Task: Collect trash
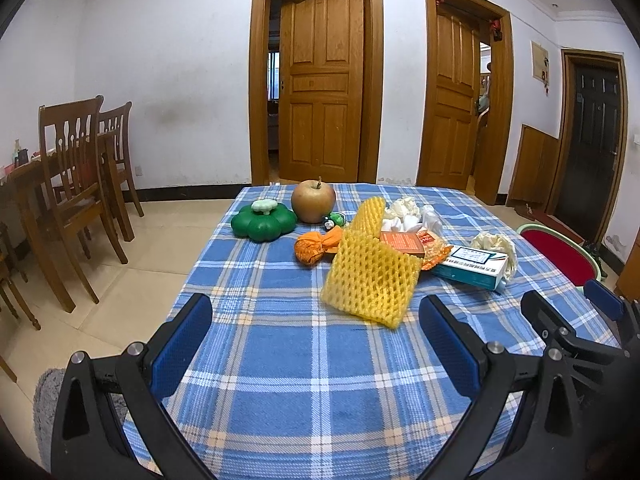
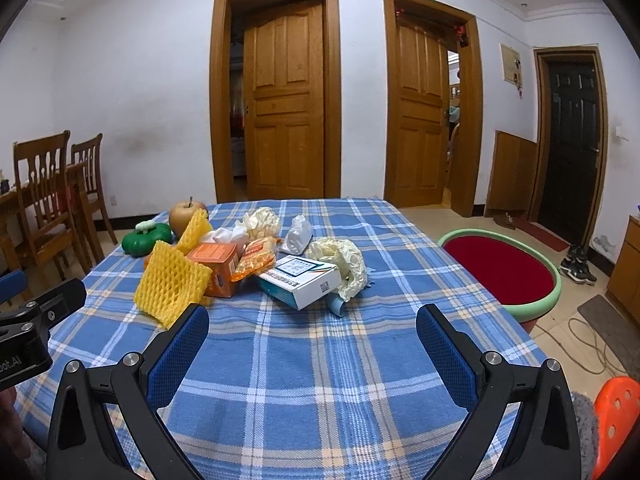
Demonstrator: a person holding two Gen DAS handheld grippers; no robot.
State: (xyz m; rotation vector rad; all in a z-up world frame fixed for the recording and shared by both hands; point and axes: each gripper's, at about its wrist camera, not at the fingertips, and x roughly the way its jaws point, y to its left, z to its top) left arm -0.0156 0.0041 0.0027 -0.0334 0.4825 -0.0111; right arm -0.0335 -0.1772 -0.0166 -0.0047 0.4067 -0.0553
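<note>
A heap of trash lies mid-table on the blue plaid cloth [image 1: 304,360]: a yellow foam fruit net [image 1: 370,280] [image 2: 170,282], a second net [image 1: 370,210], an orange box [image 2: 216,266], an orange wrapper [image 2: 256,258], a white-and-teal carton [image 1: 474,268] [image 2: 304,282], crumpled cream paper [image 2: 344,260] and white tissues [image 1: 404,214]. My left gripper [image 1: 316,340] is open, hanging short of the near foam net. My right gripper [image 2: 312,344] is open too, just short of the carton. Nothing is between either pair of fingers.
An apple [image 1: 313,201], a green pumpkin-shaped lidded pot [image 1: 264,222] and an orange bundle [image 1: 316,246] sit at the far left of the heap. A red basin with a green rim [image 2: 504,268] stands off the table's right side. Wooden chairs [image 1: 76,184] stand left.
</note>
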